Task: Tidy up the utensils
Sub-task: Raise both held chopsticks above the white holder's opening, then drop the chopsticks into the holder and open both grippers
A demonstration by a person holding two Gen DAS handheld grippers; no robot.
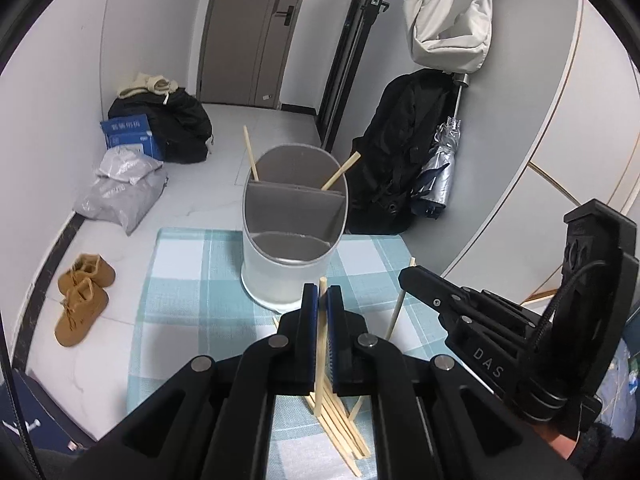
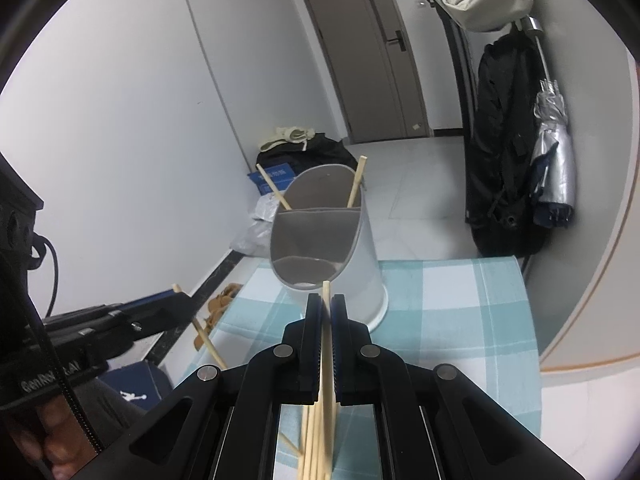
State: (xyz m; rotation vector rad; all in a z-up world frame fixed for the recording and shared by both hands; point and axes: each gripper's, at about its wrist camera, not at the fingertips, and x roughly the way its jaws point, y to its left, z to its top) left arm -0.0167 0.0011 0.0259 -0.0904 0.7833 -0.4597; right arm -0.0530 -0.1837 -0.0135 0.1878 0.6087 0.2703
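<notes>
A: Chopsticks first, where are they?
B: Two stand in the far compartment of the white holder point(image 1: 288, 240), one leaning left point(image 1: 251, 154), one right point(image 1: 341, 172). A loose pile point(image 1: 340, 428) lies on the checked cloth point(image 1: 192, 280) over the desk, below the left gripper point(image 1: 322, 300).
A: Left fingers?
B: Narrow, pinching one upright chopstick point(image 1: 321, 344), just in front of the holder.
A: And the right gripper point(image 2: 327, 308)?
B: Its fingers point(image 2: 341, 320) are nearly shut on another chopstick point(image 2: 327, 344), tip up, near the holder's front rim. From the left camera, that stick point(image 1: 401, 304) slants down toward the cloth.
A: Further right?
B: A black coat point(image 2: 504, 140) and a silver umbrella point(image 2: 554, 136) hang by the wall.
</notes>
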